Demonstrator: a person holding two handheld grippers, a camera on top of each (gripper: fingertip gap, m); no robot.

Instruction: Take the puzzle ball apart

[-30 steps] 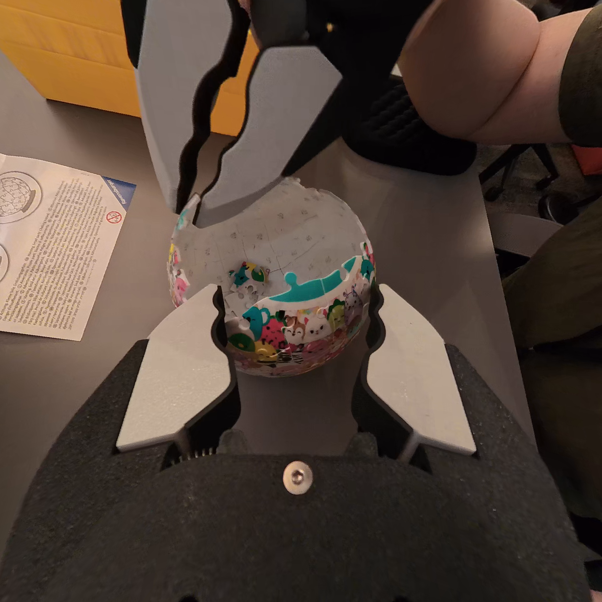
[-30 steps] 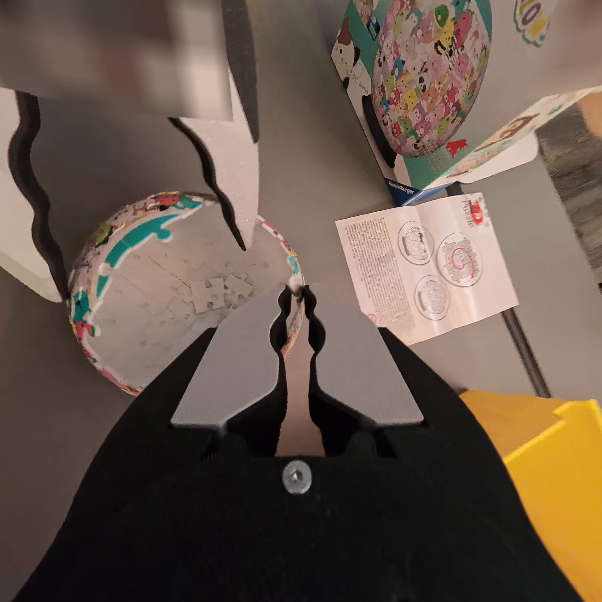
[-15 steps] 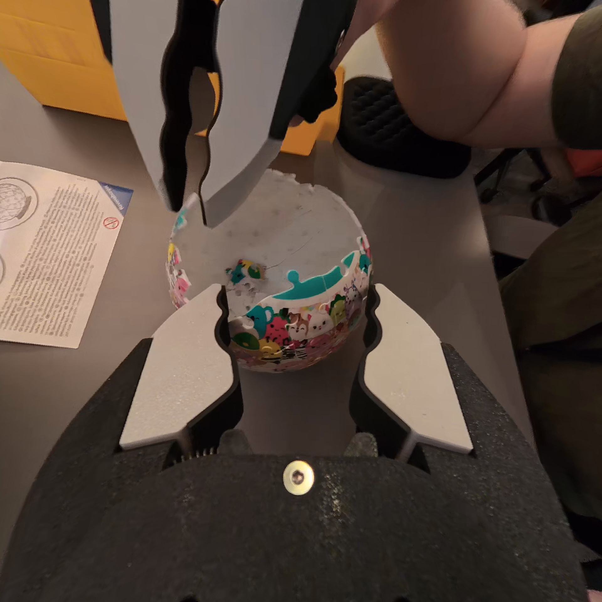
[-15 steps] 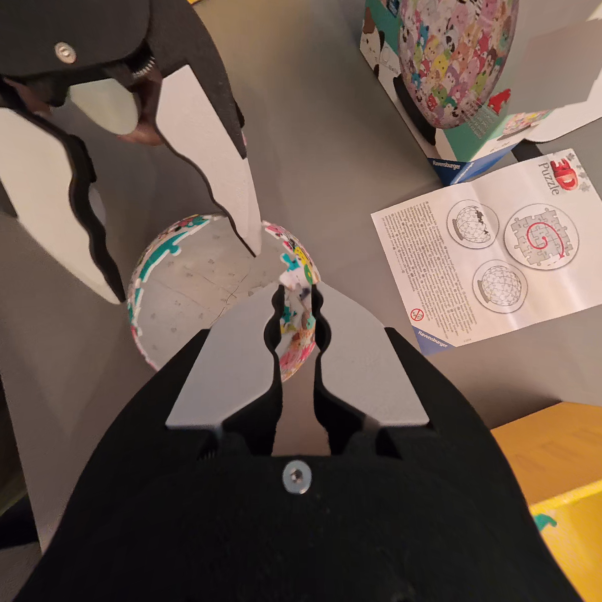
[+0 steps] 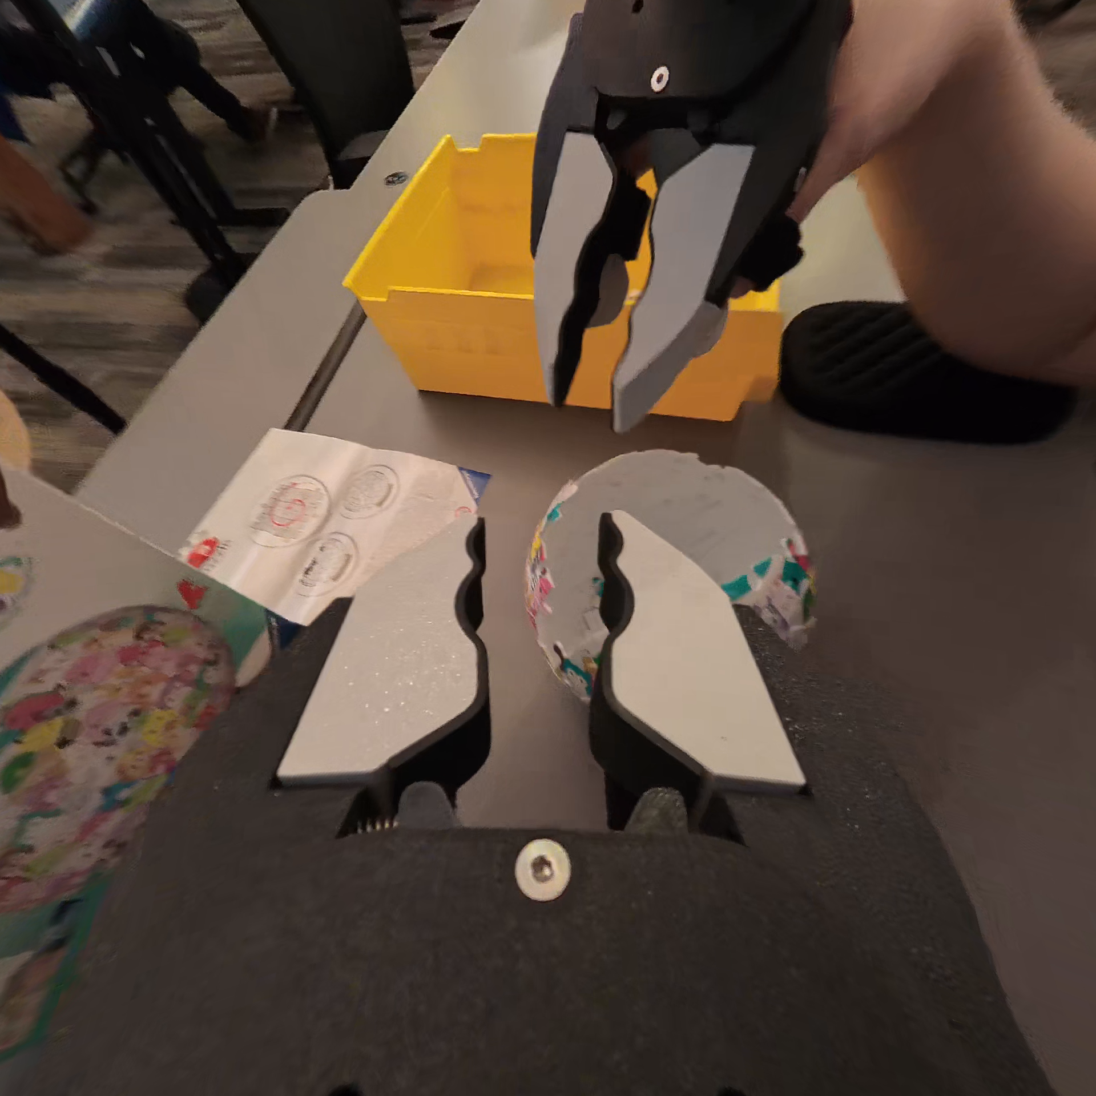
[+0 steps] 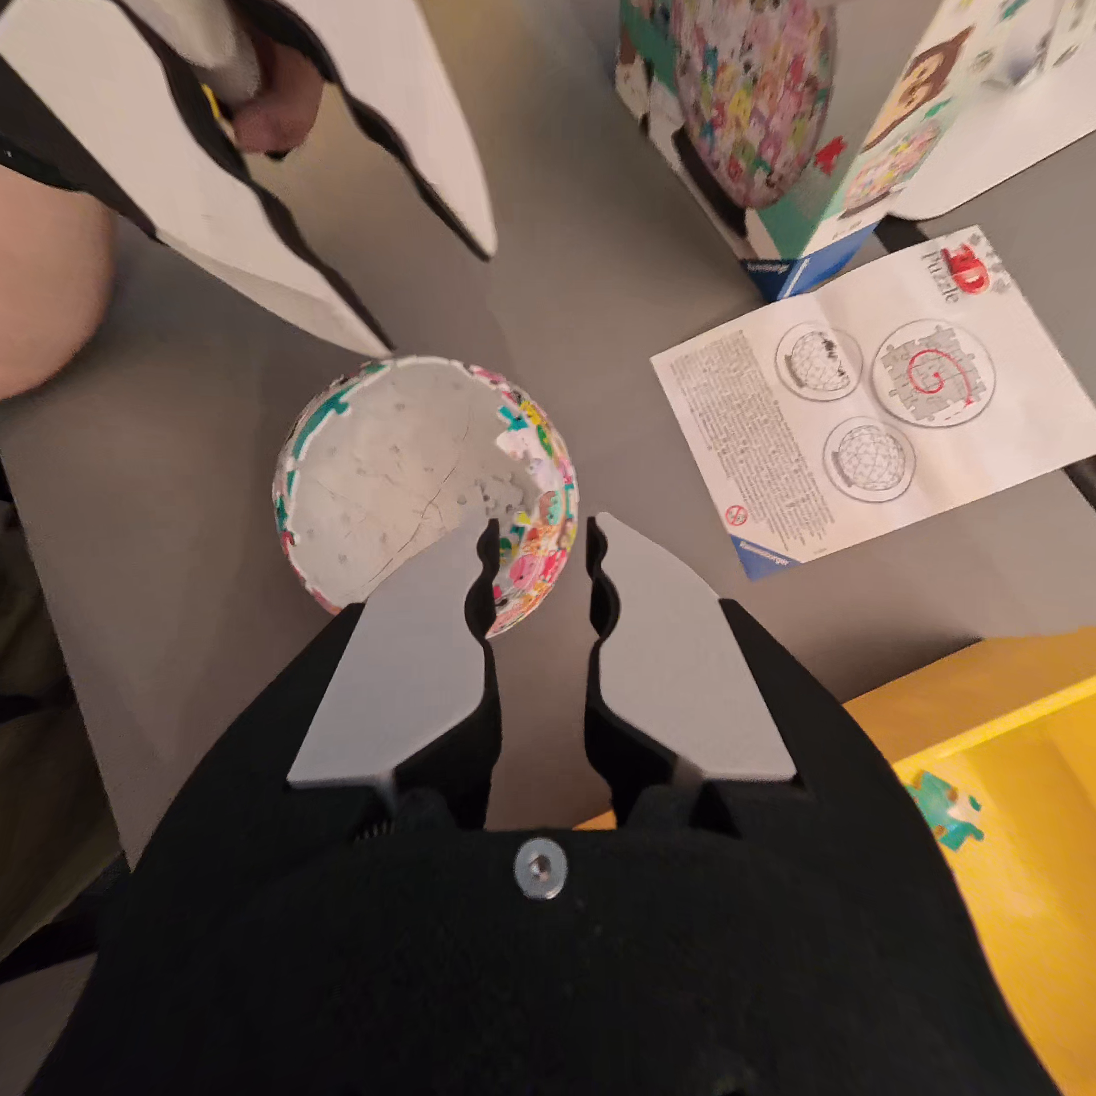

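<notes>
The puzzle ball [image 6: 415,474], already reduced to an open half-shell with a pale inside and a colourful printed outside, is sitting on the grey worktop [image 6: 563,296] with its opening facing up.

The left gripper [image 5: 539,528] is hanging just beside the shell with its jaws parted and nothing between them; in the left wrist view one finger is covering part of the shell's near rim, and whether it is touching cannot be told.

The right gripper [image 6: 539,522] is hovering at the shell's edge, its jaws also apart and empty, with the printed wall of the shell showing in the gap between them. In the left wrist view this gripper is seen raised above the shell and clear of it, in front of a yellow bin [image 5: 468,261].

A loose teal puzzle piece [image 6: 943,812] is lying inside the bin. An unfolded instruction sheet [image 6: 872,403] is lying flat on the worktop near the shell, and the puzzle's box [image 6: 765,107] is standing just beyond the sheet.
</notes>
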